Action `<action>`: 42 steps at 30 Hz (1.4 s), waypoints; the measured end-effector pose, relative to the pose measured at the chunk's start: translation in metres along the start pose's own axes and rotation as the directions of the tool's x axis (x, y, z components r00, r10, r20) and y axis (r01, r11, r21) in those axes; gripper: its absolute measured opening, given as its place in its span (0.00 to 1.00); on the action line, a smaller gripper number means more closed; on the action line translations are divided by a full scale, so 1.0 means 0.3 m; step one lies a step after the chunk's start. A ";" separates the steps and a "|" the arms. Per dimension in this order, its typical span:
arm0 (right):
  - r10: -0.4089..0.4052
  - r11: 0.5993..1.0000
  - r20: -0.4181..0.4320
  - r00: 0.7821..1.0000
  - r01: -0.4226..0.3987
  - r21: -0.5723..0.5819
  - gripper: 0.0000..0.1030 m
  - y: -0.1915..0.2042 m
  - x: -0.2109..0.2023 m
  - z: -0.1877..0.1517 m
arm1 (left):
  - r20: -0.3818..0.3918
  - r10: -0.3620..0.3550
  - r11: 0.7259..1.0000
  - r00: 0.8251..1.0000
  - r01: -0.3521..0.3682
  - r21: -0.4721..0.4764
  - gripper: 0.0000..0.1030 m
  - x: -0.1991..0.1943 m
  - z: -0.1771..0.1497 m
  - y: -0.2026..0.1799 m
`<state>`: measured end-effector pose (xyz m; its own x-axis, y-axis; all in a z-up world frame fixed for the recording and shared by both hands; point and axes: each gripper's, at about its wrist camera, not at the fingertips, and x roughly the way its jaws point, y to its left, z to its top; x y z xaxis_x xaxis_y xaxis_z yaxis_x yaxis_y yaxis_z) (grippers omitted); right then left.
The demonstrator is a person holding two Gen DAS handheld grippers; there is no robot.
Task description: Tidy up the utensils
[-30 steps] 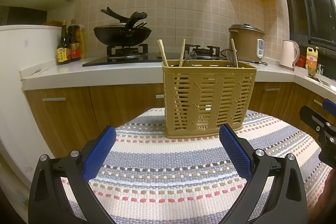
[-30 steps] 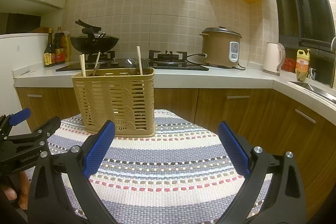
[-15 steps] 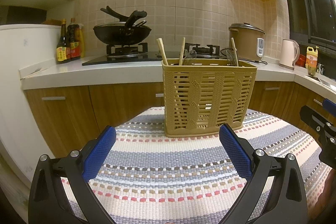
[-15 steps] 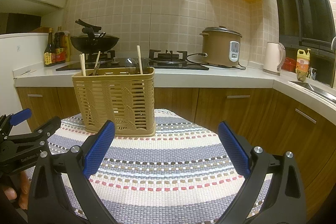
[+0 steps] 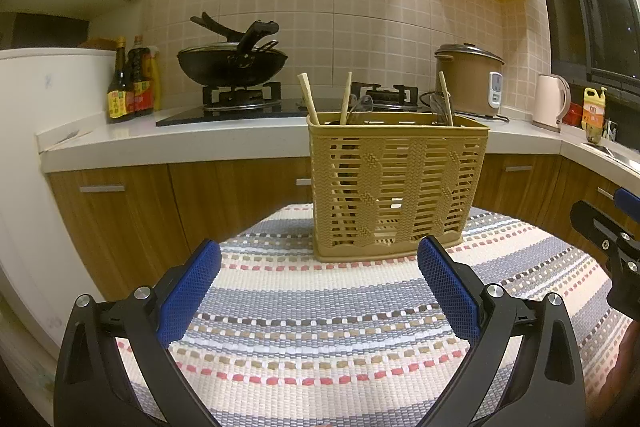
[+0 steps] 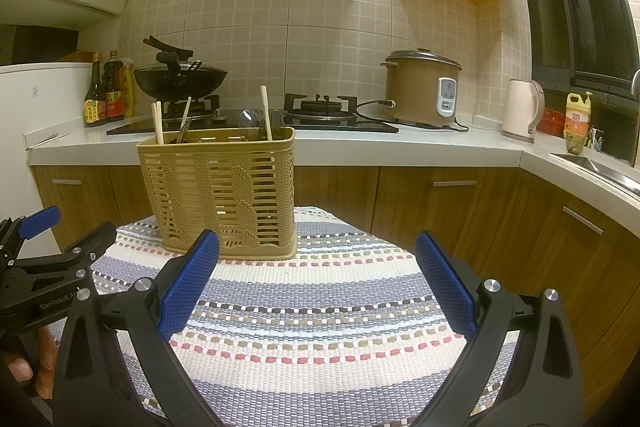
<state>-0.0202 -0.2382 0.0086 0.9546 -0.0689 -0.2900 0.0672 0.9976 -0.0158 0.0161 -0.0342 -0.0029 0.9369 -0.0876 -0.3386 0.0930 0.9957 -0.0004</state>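
A tan slatted utensil basket (image 5: 394, 187) stands on a striped woven mat (image 5: 320, 315); it also shows in the right wrist view (image 6: 220, 195). Wooden chopsticks (image 5: 308, 99) and metal spoons (image 5: 362, 105) stick up out of it. My left gripper (image 5: 318, 287) is open and empty, in front of the basket. My right gripper (image 6: 316, 287) is open and empty, to the right of the basket. Each gripper shows at the edge of the other's view, the right one (image 5: 608, 227) and the left one (image 6: 52, 247).
Behind the mat runs a white counter (image 6: 400, 147) with a wok (image 5: 232, 65) on a gas hob, sauce bottles (image 5: 132, 83), a rice cooker (image 6: 424, 87) and a kettle (image 6: 522, 111). Wooden cabinets (image 6: 440, 203) stand below. A sink (image 6: 600, 167) is at right.
Both grippers stay open and nearly still. The views have tilted up slightly, so the basket sits a little lower in frame.
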 end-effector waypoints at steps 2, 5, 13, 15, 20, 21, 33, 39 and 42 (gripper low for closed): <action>0.000 1.000 -0.001 1.000 0.000 0.000 0.91 0.000 0.001 0.000 | 0.000 0.000 1.000 1.000 0.000 0.000 0.93 0.000 0.000 -0.001; 0.001 1.000 -0.002 1.000 -0.001 0.001 0.91 0.001 0.000 -0.001 | 0.001 0.000 1.000 1.000 0.000 0.000 0.93 -0.001 0.000 -0.001; 0.000 1.000 -0.001 1.000 0.000 0.001 0.91 -0.001 0.001 -0.001 | 0.000 0.000 1.000 1.000 0.000 -0.001 0.93 -0.001 0.000 -0.001; 0.001 1.000 -0.001 1.000 -0.001 0.001 0.91 -0.001 0.001 -0.001 | 0.000 0.001 1.000 1.000 -0.001 0.001 0.93 -0.001 0.000 -0.002; 0.001 1.000 -0.001 1.000 -0.001 0.001 0.91 -0.001 0.001 -0.001 | 0.001 0.002 1.000 1.000 -0.002 0.001 0.93 -0.002 0.000 -0.002; 0.000 1.000 -0.001 1.000 0.000 0.001 0.91 -0.002 0.001 -0.001 | 0.000 0.001 1.000 1.000 -0.001 0.000 0.93 -0.001 0.000 -0.002; 0.000 1.000 -0.003 1.000 0.000 0.001 0.91 -0.002 0.002 -0.001 | 0.000 0.000 1.000 1.000 0.000 0.002 0.93 0.002 0.002 -0.003; -0.003 1.000 -0.003 1.000 0.003 0.003 0.91 -0.002 0.001 0.001 | -0.005 0.003 1.000 1.000 -0.003 0.008 0.93 0.002 0.002 -0.005; -0.008 1.000 -0.001 1.000 0.008 0.006 0.92 -0.001 -0.003 0.003 | 0.005 0.016 1.000 1.000 -0.016 0.008 0.93 -0.002 0.006 -0.005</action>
<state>-0.0209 -0.2386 0.0097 0.9538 -0.0766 -0.2904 0.0763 0.9970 -0.0123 0.0160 -0.0356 -0.0012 0.9399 -0.0723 -0.3337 0.0811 0.9966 0.0124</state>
